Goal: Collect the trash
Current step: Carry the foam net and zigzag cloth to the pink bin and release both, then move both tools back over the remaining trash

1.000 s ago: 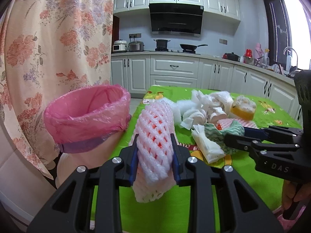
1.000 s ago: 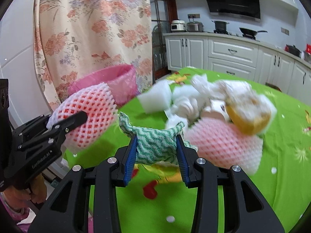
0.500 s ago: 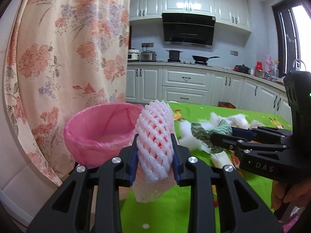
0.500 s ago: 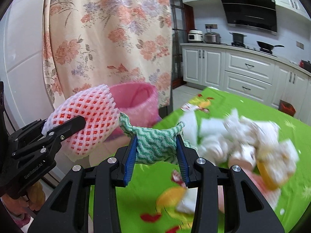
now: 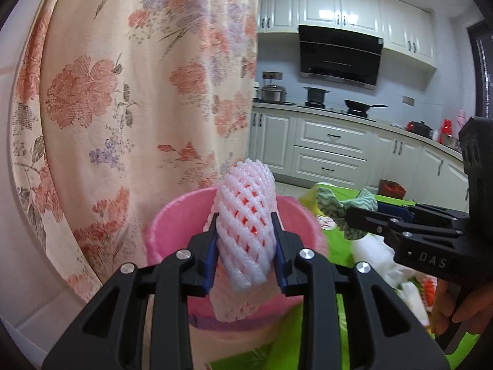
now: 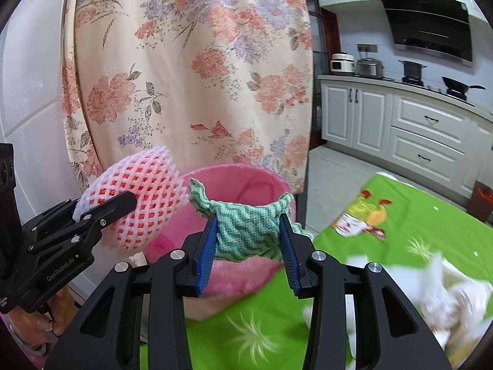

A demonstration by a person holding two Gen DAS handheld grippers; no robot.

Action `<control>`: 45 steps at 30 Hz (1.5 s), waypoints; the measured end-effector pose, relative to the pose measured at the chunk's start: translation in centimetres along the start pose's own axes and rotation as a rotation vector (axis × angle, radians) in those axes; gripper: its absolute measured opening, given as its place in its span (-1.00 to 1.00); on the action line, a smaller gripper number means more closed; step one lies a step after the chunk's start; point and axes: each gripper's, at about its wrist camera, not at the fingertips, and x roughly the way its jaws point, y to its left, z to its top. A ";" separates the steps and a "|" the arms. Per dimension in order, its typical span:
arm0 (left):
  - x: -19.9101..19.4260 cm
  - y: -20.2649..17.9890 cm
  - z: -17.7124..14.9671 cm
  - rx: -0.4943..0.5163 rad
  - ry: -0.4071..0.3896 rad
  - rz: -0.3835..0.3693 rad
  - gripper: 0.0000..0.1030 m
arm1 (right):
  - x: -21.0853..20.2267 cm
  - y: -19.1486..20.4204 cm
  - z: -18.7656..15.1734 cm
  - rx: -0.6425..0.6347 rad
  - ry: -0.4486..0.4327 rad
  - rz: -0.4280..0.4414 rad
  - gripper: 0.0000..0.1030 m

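Note:
My left gripper (image 5: pixel 245 246) is shut on a pink-and-white foam fruit net (image 5: pixel 246 231), held just in front of the pink-lined trash bin (image 5: pixel 172 225). My right gripper (image 6: pixel 248 240) is shut on a green-and-white zigzag cloth (image 6: pixel 246 231), held in front of the same bin (image 6: pixel 240 182). In the left wrist view the right gripper (image 5: pixel 348 215) with the cloth (image 5: pixel 339 209) is to the right of the bin. In the right wrist view the left gripper (image 6: pixel 129 199) with the foam net (image 6: pixel 138 194) is at the bin's left rim.
A floral curtain (image 5: pixel 123 92) hangs right behind the bin. The green tablecloth (image 6: pixel 416 215) carries white tissue scraps (image 6: pixel 446 296) at the right. Kitchen cabinets (image 5: pixel 332 151) and a stove stand in the background.
Both grippers have swung left from the trash pile on the table toward the pink bin, each still holding its item. The bin now sits directly behind both held items.

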 end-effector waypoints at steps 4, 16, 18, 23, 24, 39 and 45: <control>2.5 1.9 0.7 -0.037 0.024 0.009 -0.42 | 2.6 0.3 1.2 -0.002 0.014 0.024 -0.26; 8.5 5.0 0.6 -0.097 0.093 0.054 -0.04 | 8.0 -0.4 2.2 0.024 0.062 0.076 -0.10; 8.7 5.4 0.2 -0.108 0.100 0.066 0.01 | 8.4 -0.6 2.0 0.031 0.069 0.074 -0.10; 7.5 5.7 -0.7 -0.124 0.096 0.096 0.28 | 7.9 -0.9 1.3 0.039 0.071 0.072 -0.04; 7.1 5.7 -0.8 -0.125 0.092 0.104 0.30 | 7.6 -0.9 1.2 0.045 0.070 0.072 -0.04; -0.2 1.0 -3.3 -0.125 0.059 0.095 0.80 | -3.6 -2.5 -4.9 0.115 0.018 -0.038 0.10; -2.2 -3.3 -6.0 -0.135 0.064 0.018 0.85 | -8.2 -4.5 -8.3 0.155 0.006 -0.116 0.10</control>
